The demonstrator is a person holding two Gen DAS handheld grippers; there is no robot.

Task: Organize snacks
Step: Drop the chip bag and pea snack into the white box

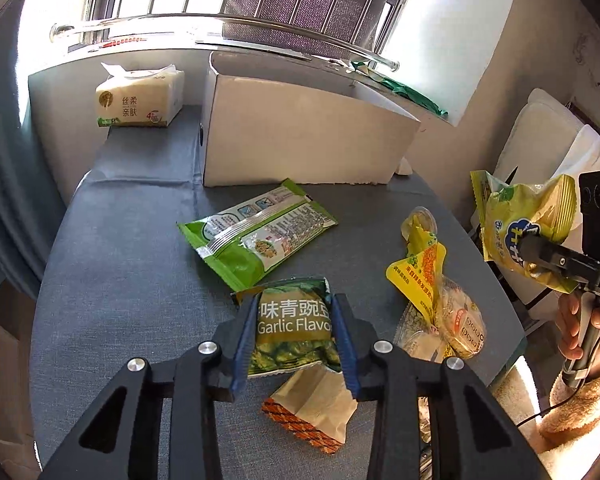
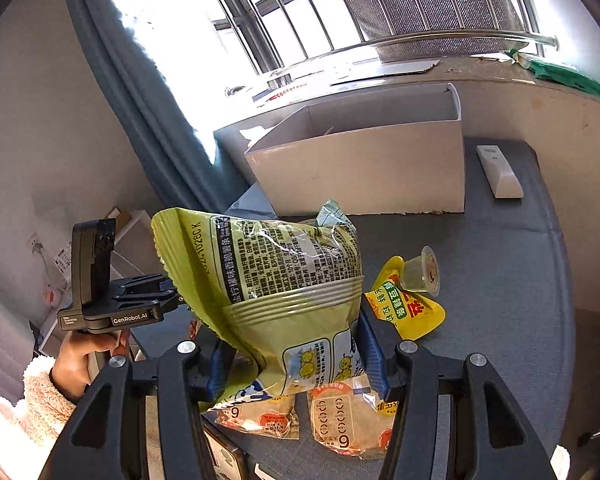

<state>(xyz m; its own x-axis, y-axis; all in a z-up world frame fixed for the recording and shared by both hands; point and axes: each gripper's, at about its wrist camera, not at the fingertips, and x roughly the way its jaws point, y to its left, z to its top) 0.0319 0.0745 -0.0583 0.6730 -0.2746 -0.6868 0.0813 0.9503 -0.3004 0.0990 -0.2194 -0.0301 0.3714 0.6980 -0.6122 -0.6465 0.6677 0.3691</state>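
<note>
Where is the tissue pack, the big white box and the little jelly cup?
tissue pack (image 1: 140,98): left wrist view, on its printed front face.
white box (image 2: 364,168): right wrist view, on its near outer wall.
jelly cup (image 2: 422,270): right wrist view, on its clear side.

The green pea bag (image 1: 294,330) at 6 o'clock in the left wrist view is showing "Garlic Flavo", cut off by the jaws, under the characters "味青豌豆". The tissue pack (image 1: 140,98) at 10 o'clock is reading "丝柔亲肤". In the right wrist view the other gripper's body (image 2: 112,318) at 8 o'clock is bearing "GenRobot.AI", and the yellow-green bag (image 2: 276,288) at centre is carrying a stamped code, "1028C K"
</note>
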